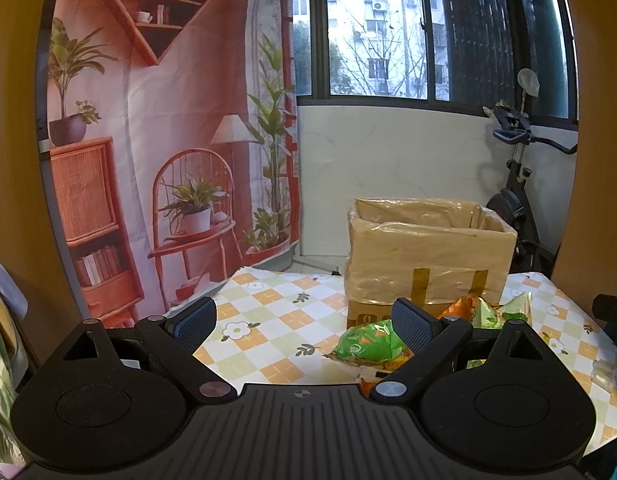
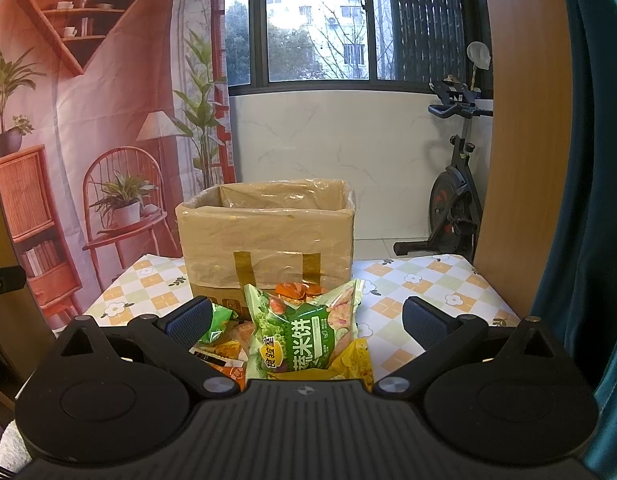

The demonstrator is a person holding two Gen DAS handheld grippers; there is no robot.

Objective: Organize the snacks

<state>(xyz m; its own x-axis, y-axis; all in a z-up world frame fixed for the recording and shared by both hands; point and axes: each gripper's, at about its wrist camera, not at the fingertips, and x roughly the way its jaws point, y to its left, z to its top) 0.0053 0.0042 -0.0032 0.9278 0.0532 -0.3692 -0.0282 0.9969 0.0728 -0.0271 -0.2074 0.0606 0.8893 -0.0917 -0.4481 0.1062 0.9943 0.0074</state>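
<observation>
An open cardboard box (image 1: 428,256) lined with clear plastic stands at the back of the table; it also shows in the right wrist view (image 2: 268,236). A pile of snack packets lies in front of it. In the right wrist view a large green packet (image 2: 304,332) sits on top, with a small green packet (image 2: 216,322) and orange packets (image 2: 296,290) around it. In the left wrist view a small green packet (image 1: 368,346) and green-orange packets (image 1: 480,310) lie by the box. My left gripper (image 1: 304,320) is open and empty, left of the pile. My right gripper (image 2: 308,320) is open, its fingers either side of the pile.
The table wears a checked flower-print cloth (image 1: 276,320). A printed backdrop (image 1: 148,140) hangs at the back left. An exercise bike (image 2: 452,196) stands at the back right by the window. A wooden panel (image 2: 520,120) and a teal curtain (image 2: 588,200) border the right side.
</observation>
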